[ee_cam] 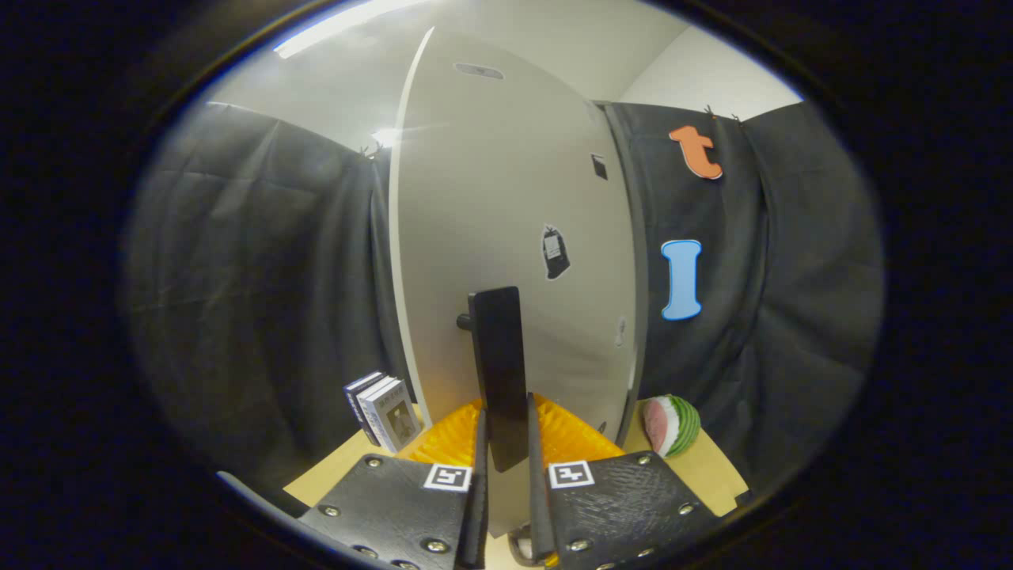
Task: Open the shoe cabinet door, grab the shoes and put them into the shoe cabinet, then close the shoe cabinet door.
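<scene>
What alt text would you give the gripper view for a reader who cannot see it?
The tool is shut on the dark vertical handle of the pale shoe cabinet door. A small box stands beside the door on one side, a watermelon slice toy on the other.

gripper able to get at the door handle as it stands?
Likely yes, it seems there already: the gripper has its fingers on either side of the black handle on the cabinet door, nothing between. Firm clamping can't be confirmed.
</scene>
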`<state>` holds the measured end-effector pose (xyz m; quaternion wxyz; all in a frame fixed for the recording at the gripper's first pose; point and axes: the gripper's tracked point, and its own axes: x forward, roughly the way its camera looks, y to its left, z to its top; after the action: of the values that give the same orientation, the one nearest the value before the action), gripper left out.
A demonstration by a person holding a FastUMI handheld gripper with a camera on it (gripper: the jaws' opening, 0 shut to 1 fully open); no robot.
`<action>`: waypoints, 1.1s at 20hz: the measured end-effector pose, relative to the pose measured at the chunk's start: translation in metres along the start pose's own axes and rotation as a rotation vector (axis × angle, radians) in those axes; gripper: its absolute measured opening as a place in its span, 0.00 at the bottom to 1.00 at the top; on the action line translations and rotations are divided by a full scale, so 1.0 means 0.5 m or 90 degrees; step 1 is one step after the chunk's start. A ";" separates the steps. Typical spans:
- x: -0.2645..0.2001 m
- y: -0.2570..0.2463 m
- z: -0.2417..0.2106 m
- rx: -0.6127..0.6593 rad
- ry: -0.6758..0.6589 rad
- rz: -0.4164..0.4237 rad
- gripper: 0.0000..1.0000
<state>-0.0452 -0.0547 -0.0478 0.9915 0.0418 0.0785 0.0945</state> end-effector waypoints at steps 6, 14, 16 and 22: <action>-0.027 -0.059 0.022 -0.021 -0.019 -0.007 0.21; -0.048 -0.218 0.057 -0.021 -0.037 -0.097 0.17; -0.063 -0.263 0.072 -0.020 -0.046 -0.110 0.11; -0.074 -0.345 0.077 -0.015 -0.039 -0.111 0.12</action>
<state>-0.0439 -0.2333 -0.0214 0.9984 0.0263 0.0505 0.0073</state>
